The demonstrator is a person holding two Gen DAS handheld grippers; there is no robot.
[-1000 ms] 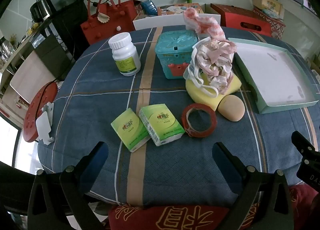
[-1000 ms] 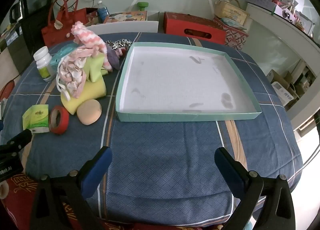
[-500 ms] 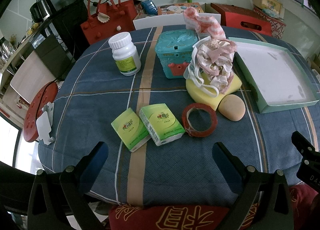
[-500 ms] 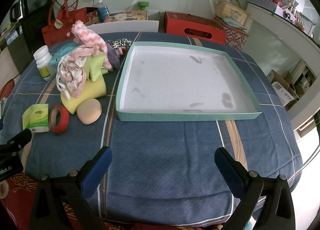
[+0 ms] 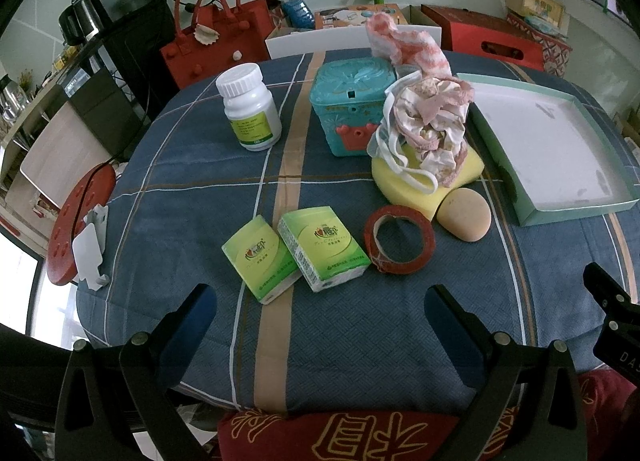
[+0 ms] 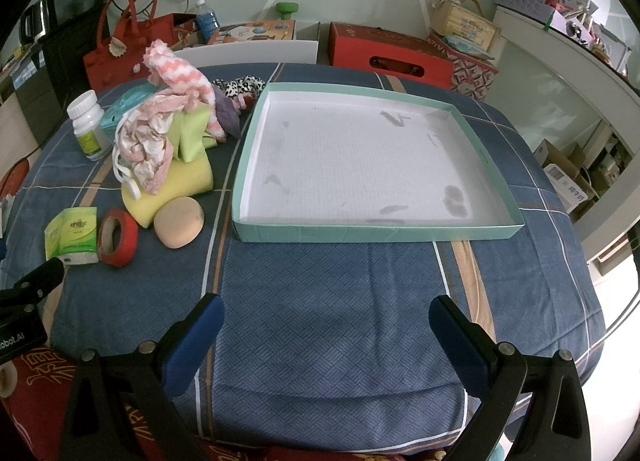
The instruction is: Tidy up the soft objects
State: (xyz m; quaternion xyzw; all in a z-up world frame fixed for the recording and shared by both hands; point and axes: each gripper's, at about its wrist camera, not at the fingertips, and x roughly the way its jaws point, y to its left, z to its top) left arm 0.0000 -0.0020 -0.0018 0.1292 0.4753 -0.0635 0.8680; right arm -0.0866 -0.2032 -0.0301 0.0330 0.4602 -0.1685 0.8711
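A yellow sponge (image 5: 412, 185) lies on the blue tablecloth with a heap of pink and white cloth (image 5: 428, 125) on it; both show in the right wrist view, sponge (image 6: 180, 185) and cloth (image 6: 152, 141). A tan round sponge (image 5: 466, 213) (image 6: 178, 221) lies beside it. Two green tissue packs (image 5: 296, 249) lie in front. A shallow teal tray (image 6: 360, 231) with a white floor stands to the right, empty. My left gripper (image 5: 320, 313) is open and empty near the table's front edge. My right gripper (image 6: 326, 321) is open and empty in front of the tray.
A red tape roll (image 5: 400, 239), a white pill bottle (image 5: 250, 109) and a teal plastic box (image 5: 350, 109) stand on the table. A pink striped sock (image 6: 180, 77), a purple cloth and a leopard-print item (image 6: 240, 85) lie behind. A red bag (image 5: 216, 45) stands beyond the table.
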